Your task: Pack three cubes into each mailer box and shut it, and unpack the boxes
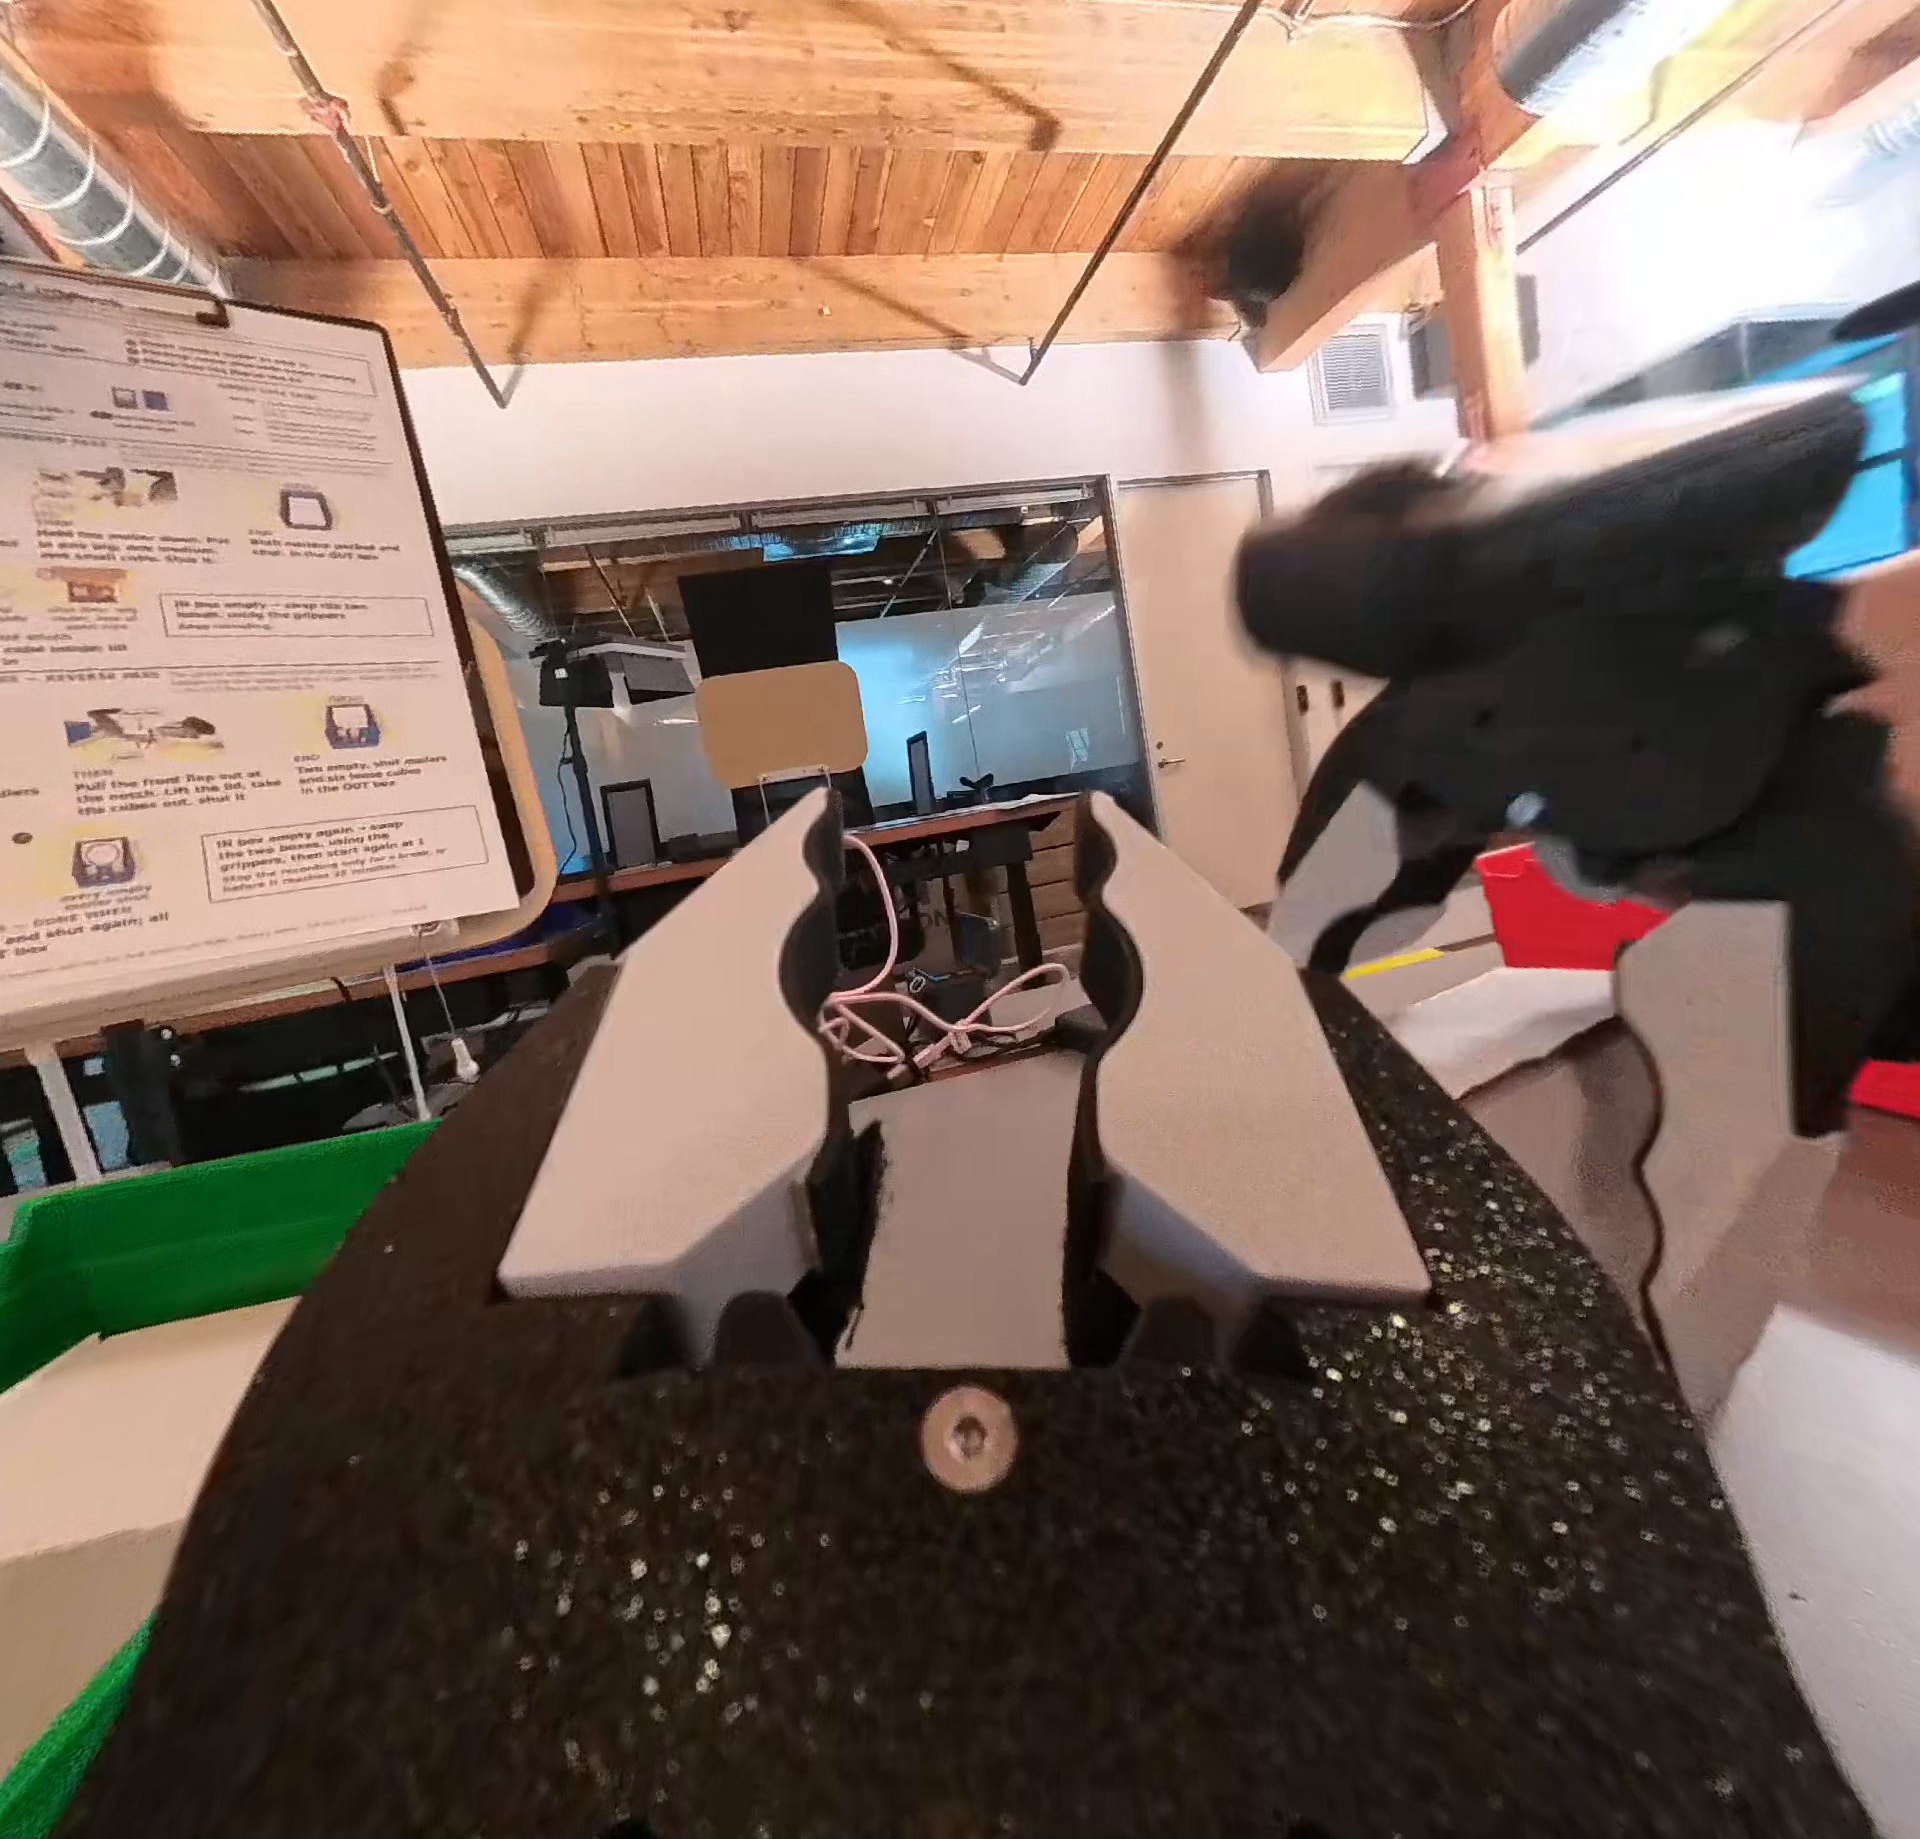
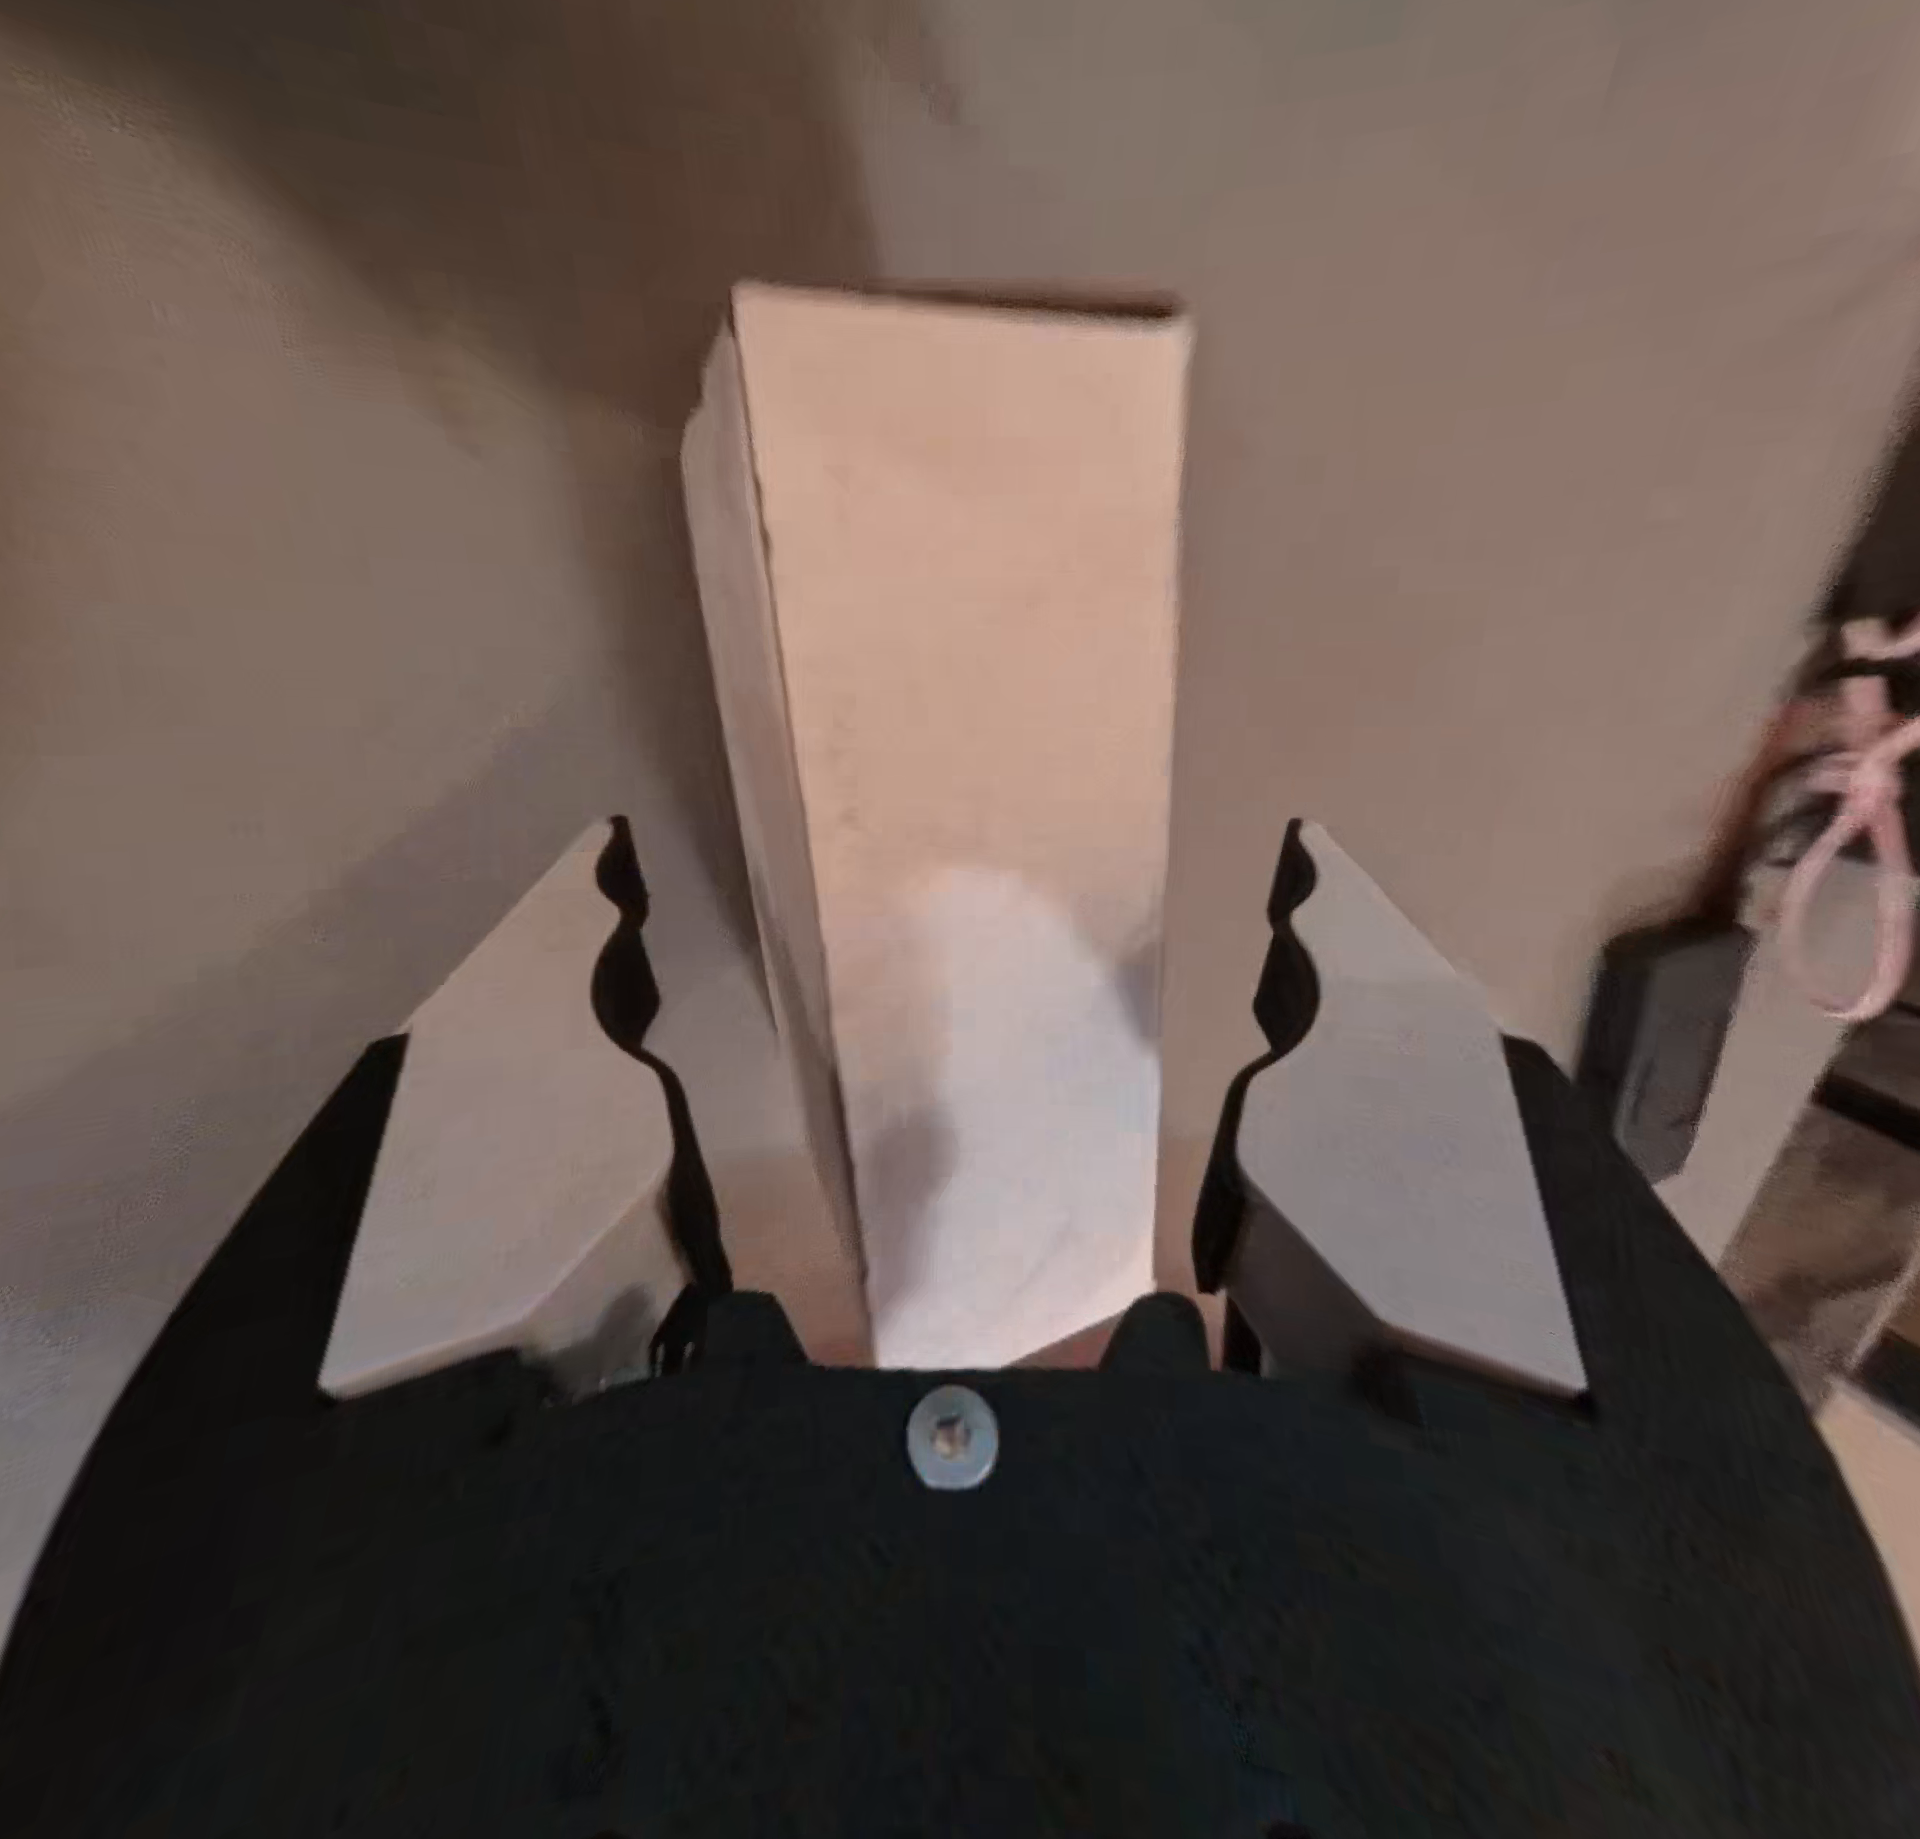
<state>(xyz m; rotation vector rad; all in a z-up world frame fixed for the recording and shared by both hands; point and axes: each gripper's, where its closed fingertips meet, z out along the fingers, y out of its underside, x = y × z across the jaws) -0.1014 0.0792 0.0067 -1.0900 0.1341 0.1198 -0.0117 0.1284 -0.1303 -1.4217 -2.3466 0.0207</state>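
In the right wrist view a plain cardboard mailer box (image 2: 966,594), closed, lies on the pale table (image 2: 312,542) and runs straight away from me. My right gripper (image 2: 956,823) is wide open around its near end, with a clear gap between each pad and the box sides. In the left wrist view my left gripper (image 1: 961,802) is raised and points out into the room. It is partly open with nothing between its fingers. The right gripper's black body (image 1: 1558,646) shows blurred at the right of that view. No cubes are in view.
A green bin (image 1: 208,1239) sits at the lower left and a red bin (image 1: 1548,916) at the right. An instruction board (image 1: 208,646) stands at the left. A pink cable (image 2: 1860,833) and dark gear lie at the table's right edge. The left gripper's tips are roughly 15 cm from the right gripper's.
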